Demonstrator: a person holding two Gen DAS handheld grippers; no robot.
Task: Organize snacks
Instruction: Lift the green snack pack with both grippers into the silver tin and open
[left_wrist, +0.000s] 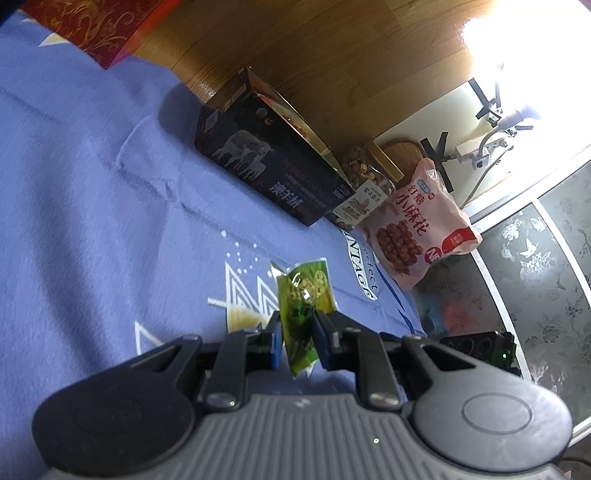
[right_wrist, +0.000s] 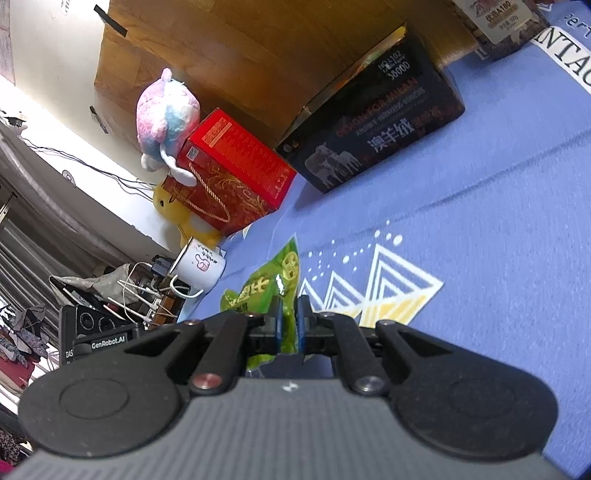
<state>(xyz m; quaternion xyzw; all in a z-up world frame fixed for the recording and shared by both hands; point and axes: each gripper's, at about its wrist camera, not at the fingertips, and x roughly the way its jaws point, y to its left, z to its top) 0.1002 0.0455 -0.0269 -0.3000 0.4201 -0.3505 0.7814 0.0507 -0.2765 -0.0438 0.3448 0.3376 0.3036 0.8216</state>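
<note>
**Two green snack packets held above a blue bedsheet**

The left tool (left_wrist: 297, 328) is clamped on a green packet (left_wrist: 303, 295); the right tool (right_wrist: 289, 317) pinches another green packet (right_wrist: 266, 291). Both hang over the bedsheet (left_wrist: 92, 203). The thin, slippery film could slide free if tilted.

Ahead of me the blue printed bedsheet (left_wrist: 92, 192) lies bare over a wide stretch, so I have open room across the middle. The far edge is lined: a dark rectangular cardboard box with sheep printed on it (left_wrist: 266, 162), a clear jar of nuts (left_wrist: 364, 177) just beside it, then a pink snack bag (left_wrist: 424, 225). A red gift box with rope handle (right_wrist: 229, 177) blocks the other end, and a white enamel mug (right_wrist: 201, 267) stands nearby.
</note>
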